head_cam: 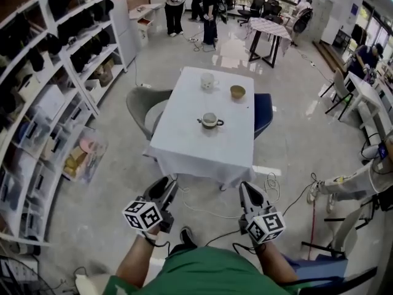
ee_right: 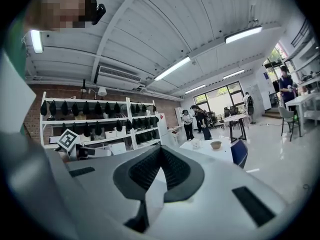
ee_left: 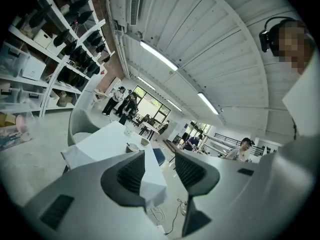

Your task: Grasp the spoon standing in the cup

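Observation:
A table under a white cloth [head_cam: 184,146] stands well ahead of me. On it are a white mug [head_cam: 209,80] at the far side, a tan bowl [head_cam: 237,91] to its right, and a low pale cup [head_cam: 210,121] near the middle. Dark thin parts jut from the low cup's rim; I cannot tell a spoon from a handle at this distance. My left gripper [head_cam: 167,189] is open and empty, short of the table's near edge. In the left gripper view the low cup [ee_left: 132,147] shows past the open left gripper [ee_left: 159,156]. My right gripper [head_cam: 249,192] is shut, with nothing in it; the right gripper [ee_right: 161,151] shows its pads meeting at the tips.
A grey chair [head_cam: 144,106] stands at the table's left and a blue chair [head_cam: 264,112] at its right. Shelving [head_cam: 55,72] lines the left wall. Cables [head_cam: 270,186] lie on the floor near the table's front right. People stand at the back [head_cam: 175,5].

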The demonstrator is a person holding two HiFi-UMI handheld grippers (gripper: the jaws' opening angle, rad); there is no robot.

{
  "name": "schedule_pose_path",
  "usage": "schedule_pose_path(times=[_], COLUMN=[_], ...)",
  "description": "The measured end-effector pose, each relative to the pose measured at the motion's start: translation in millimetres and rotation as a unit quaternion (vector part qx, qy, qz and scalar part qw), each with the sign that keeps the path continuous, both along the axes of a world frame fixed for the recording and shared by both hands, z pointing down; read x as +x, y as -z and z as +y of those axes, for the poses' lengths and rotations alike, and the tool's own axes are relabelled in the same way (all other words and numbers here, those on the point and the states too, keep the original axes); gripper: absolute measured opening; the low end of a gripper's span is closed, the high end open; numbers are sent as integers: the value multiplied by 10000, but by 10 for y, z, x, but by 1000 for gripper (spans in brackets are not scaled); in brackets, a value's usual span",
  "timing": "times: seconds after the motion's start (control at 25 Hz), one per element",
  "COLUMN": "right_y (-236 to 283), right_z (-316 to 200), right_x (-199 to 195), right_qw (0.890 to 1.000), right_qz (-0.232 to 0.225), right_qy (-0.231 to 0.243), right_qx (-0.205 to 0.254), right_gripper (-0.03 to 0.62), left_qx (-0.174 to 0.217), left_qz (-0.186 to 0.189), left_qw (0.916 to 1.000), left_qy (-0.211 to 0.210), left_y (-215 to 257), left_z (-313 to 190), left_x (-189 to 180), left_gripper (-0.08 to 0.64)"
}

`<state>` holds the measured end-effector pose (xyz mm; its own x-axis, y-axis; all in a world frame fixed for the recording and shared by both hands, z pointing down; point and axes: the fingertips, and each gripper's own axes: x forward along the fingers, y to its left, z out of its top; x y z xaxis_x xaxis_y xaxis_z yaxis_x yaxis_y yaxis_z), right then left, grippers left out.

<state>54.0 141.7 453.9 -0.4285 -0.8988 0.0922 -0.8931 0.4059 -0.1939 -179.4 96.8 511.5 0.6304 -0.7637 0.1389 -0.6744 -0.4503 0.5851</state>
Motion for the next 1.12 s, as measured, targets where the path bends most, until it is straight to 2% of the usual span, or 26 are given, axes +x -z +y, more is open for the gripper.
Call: schedule_pose_path(times=[0.28,0.44,0.76,1.12], right_y=[-12,-21,-106,-107], right_z=[-461,-613,-904,-1560], right_x=[-477,-596,-543,-348], right_qw=[9998,9996,9994,9999], right_qz=[142,173,97,-103], right_qy=[-129,-183,-274,-36], right_qx=[-97,-150,-201,-49], right_gripper=[15,15,15,15], left_qx=[-92,-82,-94,11], left_qz=[165,243,255,-115], left_qw=[9997,9996,9994,9999], left_qy=[-137,-155,-217,-123], left_y=[-142,-150,-190,-123], left_z=[-517,-704,-950,-1477], left_x=[-447,-594,-530,-288], left_gripper=[201,201,201,201])
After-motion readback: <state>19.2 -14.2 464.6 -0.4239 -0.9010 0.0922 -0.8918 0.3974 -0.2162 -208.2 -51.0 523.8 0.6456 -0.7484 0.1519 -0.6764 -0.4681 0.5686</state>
